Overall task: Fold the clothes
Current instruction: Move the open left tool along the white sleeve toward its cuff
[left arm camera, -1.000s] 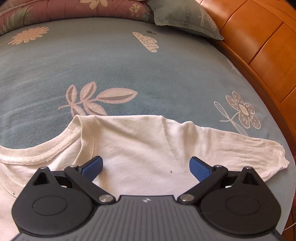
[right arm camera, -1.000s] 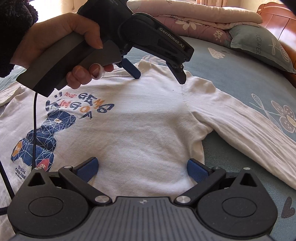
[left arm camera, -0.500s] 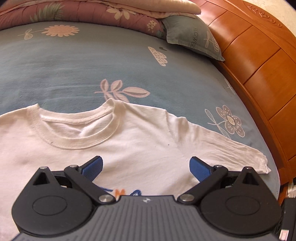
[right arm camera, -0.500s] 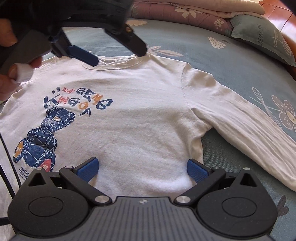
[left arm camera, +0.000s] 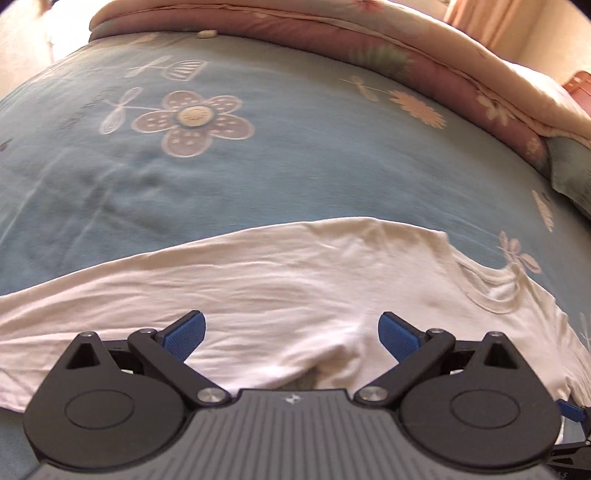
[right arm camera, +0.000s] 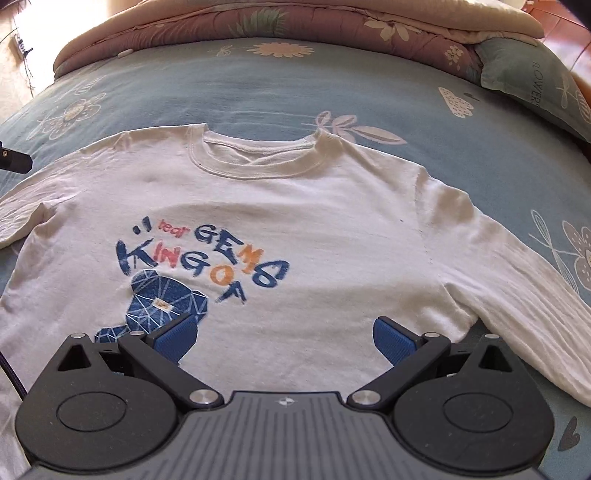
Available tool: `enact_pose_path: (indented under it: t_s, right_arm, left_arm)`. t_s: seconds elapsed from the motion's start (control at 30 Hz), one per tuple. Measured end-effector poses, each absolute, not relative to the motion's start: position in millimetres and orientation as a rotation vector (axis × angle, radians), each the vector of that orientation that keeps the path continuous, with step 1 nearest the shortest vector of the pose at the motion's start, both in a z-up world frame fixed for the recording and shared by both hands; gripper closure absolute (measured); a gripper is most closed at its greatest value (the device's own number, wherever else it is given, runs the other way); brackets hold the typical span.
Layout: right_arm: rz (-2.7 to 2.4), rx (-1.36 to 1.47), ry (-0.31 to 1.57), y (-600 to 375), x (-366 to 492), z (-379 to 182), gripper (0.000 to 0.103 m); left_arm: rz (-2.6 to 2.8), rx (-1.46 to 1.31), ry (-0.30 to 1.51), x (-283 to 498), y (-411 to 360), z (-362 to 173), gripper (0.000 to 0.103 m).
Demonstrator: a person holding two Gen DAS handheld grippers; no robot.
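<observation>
A white long-sleeved shirt (right arm camera: 332,229) lies flat and face up on a bed covered by a blue sheet (right arm camera: 258,85) printed with pale flowers and leaves. Its round collar (right arm camera: 255,155) points toward the far side of the bed, where a folded pink floral quilt (right arm camera: 295,26) and a grey-green pillow (right arm camera: 532,77) rest. The chest carries a blue and orange print (right arm camera: 199,266) reading "GEMS KING OF" above a blue geometric figure.

From the right wrist view, the right gripper (right arm camera: 282,338) hovers low over the shirt's lower front with its blue-padded fingers spread wide — nothing between them. The shirt's sleeve (right arm camera: 517,295) on that side stretches out toward the right edge of the bed.

From the left wrist view, which is slightly blurred, the left gripper (left arm camera: 291,334) sits over the other shoulder and sleeve (left arm camera: 147,280) region, its fingers likewise wide apart and empty. White fabric fills the space below them, and the collar (left arm camera: 495,291) shows off to the right. Whether either gripper's pads touch the cloth cannot be told.

At the far left of the right wrist view, a dark tip (right arm camera: 14,160) of the left tool pokes in.
</observation>
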State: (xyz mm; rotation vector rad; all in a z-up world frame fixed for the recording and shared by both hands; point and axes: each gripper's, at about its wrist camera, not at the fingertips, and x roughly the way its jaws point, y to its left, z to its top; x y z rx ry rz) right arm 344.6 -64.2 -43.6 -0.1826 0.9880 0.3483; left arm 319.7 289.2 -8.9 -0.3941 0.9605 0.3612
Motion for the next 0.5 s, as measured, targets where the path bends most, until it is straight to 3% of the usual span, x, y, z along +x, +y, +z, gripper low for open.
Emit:
enact_pose_path:
  t_s: [0.33, 0.5]
  right_arm:
    - [0.465, -0.273, 1.027, 8, 349, -57, 0.0]
    - [0.452, -0.271, 1.065, 19, 345, -68, 0.0]
  left_arm:
    - [0.599, -0.436, 0.876, 278, 387, -48, 0.004]
    - [0.555, -0.442, 0.939, 265, 403, -68, 0.003]
